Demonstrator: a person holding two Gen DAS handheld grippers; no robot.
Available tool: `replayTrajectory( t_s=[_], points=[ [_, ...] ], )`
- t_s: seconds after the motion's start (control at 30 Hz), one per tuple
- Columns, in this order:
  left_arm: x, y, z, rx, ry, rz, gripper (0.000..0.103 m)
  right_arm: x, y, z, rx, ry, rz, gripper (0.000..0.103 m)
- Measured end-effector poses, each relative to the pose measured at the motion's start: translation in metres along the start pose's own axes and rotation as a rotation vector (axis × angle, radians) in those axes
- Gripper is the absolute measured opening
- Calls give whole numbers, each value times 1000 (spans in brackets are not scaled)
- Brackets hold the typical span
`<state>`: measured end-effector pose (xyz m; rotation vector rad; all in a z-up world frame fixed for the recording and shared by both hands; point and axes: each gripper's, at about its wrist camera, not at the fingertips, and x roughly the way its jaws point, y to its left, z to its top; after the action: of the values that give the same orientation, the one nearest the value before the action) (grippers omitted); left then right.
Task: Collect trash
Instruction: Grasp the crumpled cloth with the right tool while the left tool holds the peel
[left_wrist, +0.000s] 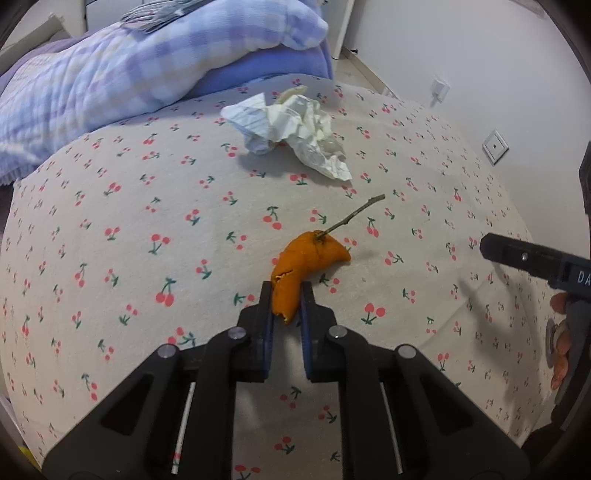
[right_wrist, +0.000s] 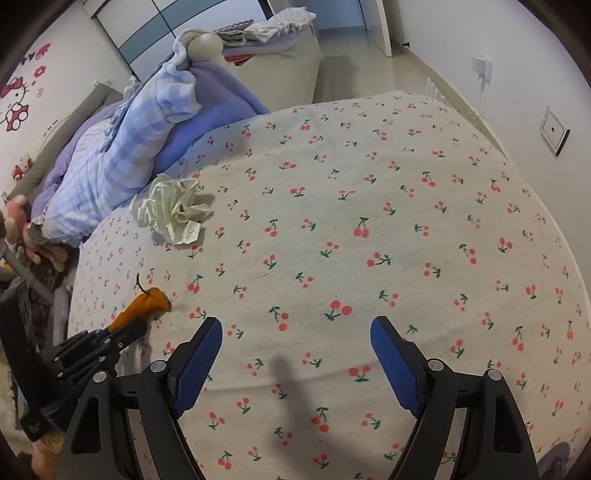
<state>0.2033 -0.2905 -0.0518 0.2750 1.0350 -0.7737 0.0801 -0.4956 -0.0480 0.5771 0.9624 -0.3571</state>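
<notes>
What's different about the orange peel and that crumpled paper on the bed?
The orange peel is orange, curved and has a twig; the crumpled paper is white and bulkier. The peel's near end sits pinched in the left gripper; the paper lies untouched, farther off near the blanket. Both rest on the cherry-print sheet.

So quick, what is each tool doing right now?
Left tool: closed on the orange peel.
Right tool: open, holding nothing, above the cherry-print sheet.
</notes>
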Motion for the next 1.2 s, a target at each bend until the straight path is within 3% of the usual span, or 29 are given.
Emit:
replayTrajectory(
  t_s=[0.3,0.37,0.47,0.57,0.77,1.1,1.17,1.2],
  points=[
    [-47,42,-28,-213,-53,55,13,10,22,-1,47,3,55,84],
    [-59,57,-39,-255,-64,72,12,18,36,-3,70,24,101,84],
    [-71,80,-54,-328,-66,98,12,32,65,4,13,41,115,84],
    [-81,105,-64,-436,-68,67,12,42,88,16,-71,-1,94,84],
    [-98,139,-75,-501,-79,83,12,62,111,46,-147,-69,31,84],
    [-113,160,-84,-530,-97,88,12,108,154,63,-220,-65,-3,82],
    [-116,162,-85,-537,-100,84,12,108,158,62,-243,-76,-14,76],
    [-117,162,-85,-539,-101,83,12,109,161,62,-259,-78,-24,66]
  ],
)
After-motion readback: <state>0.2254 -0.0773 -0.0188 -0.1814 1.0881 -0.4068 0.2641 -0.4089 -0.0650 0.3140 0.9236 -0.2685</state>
